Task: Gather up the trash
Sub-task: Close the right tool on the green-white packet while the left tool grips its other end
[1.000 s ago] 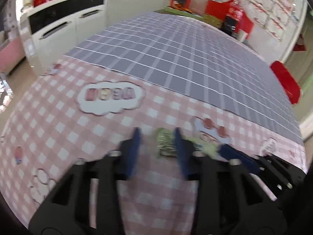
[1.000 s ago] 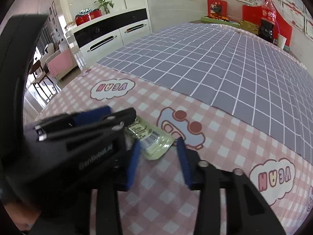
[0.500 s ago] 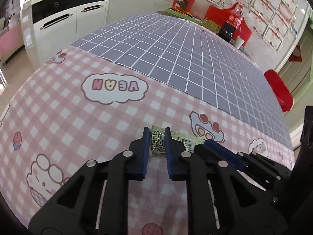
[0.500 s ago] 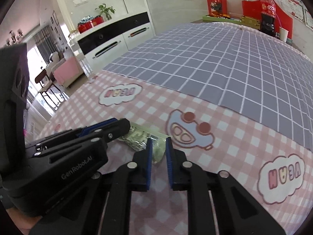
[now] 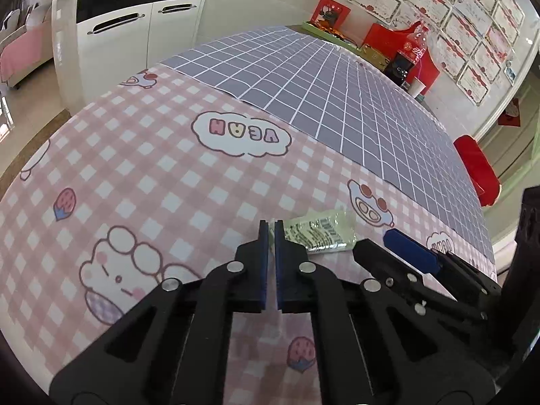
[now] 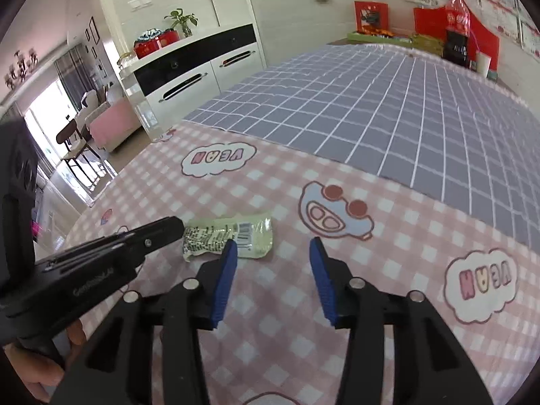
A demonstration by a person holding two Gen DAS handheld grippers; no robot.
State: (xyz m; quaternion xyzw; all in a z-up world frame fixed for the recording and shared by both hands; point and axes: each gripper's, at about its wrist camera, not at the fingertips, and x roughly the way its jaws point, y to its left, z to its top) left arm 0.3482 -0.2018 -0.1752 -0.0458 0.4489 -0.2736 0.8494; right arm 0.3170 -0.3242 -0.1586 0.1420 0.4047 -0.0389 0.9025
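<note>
Your left gripper (image 5: 271, 227) has its blue pads pressed together with nothing between them, the tips just beside the crinkled, shiny green wrapper (image 6: 229, 236). Your right gripper (image 6: 273, 253) is opening, its ribbed pads spread over bare cloth; the wrapper lies flat beyond its left finger, not between the jaws. Everything rests on a pink checked tablecloth (image 6: 270, 303) printed with cartoons, meeting a grey grid cloth (image 6: 388, 118) farther off.

We see one piece of trash, a pale green, crinkled, translucent wrapper (image 6: 229, 234) with black print and a barcode. It lies flat and empty-looking on the pink checked cloth of the worktop (image 6: 270, 320), just left of a cartoon car print.
</note>
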